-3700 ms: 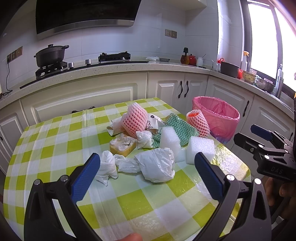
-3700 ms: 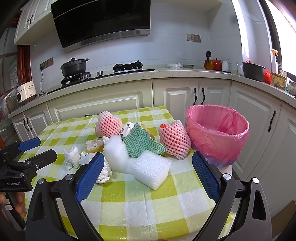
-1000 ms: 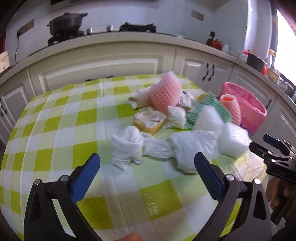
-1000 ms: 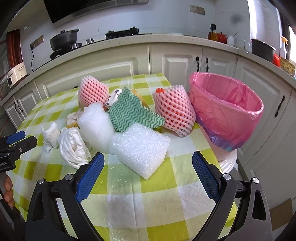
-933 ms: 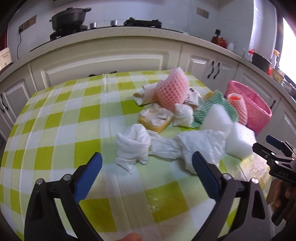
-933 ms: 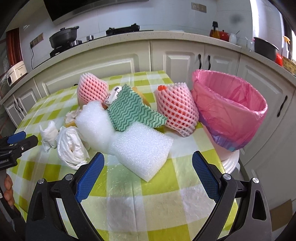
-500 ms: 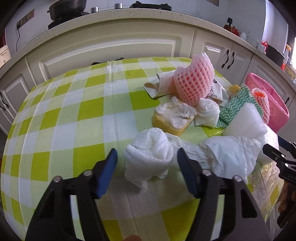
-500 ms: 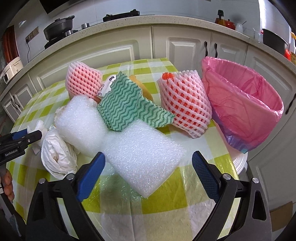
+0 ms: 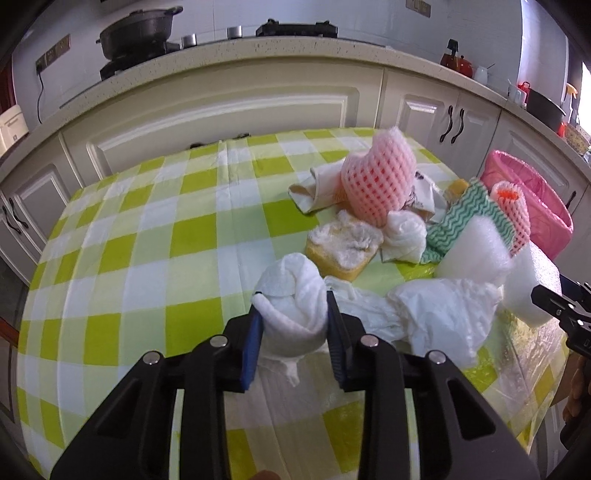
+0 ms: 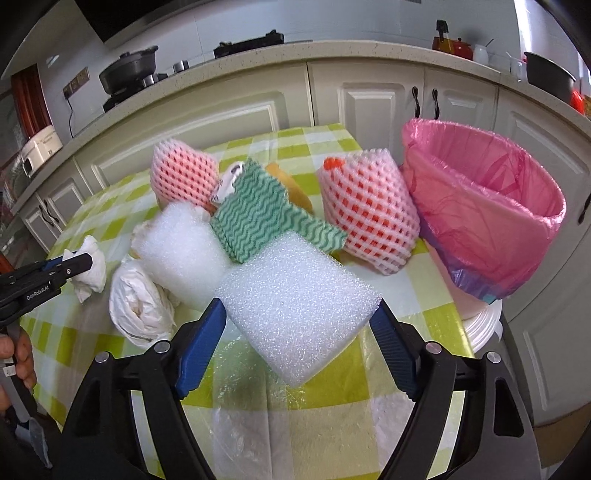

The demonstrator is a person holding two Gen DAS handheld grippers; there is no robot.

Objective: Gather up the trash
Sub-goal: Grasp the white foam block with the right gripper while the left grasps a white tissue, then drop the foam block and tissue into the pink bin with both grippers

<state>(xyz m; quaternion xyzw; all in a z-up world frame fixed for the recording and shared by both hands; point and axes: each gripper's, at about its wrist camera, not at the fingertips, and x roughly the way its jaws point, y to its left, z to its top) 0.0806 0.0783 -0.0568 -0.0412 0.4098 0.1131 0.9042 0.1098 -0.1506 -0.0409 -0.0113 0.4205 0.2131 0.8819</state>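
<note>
My left gripper point(image 9: 293, 317) is shut on a crumpled white tissue wad point(image 9: 291, 295) on the green-checked table point(image 9: 147, 240); the wad also shows in the right wrist view point(image 10: 90, 267). My right gripper point(image 10: 297, 317) has its jaws against both sides of a white foam block point(image 10: 299, 314), which still rests on the table. A pink-lined trash bin point(image 10: 487, 218) stands just off the table's right edge. Two pink foam fruit nets point(image 10: 369, 218) point(image 9: 376, 181), a green wavy cloth point(image 10: 262, 210) and a crumpled white plastic bag point(image 9: 439, 314) lie in the pile.
A yellow sponge point(image 9: 343, 251), a second foam piece point(image 10: 181, 247) and more tissue point(image 9: 402, 236) crowd the table's right half. White cabinets and a counter with a black pot point(image 9: 140, 31) run behind. Bare checked cloth lies to the left.
My left gripper moved in and closed on the tissue wad. My right gripper moved forward and narrowed its jaws around the foam block.
</note>
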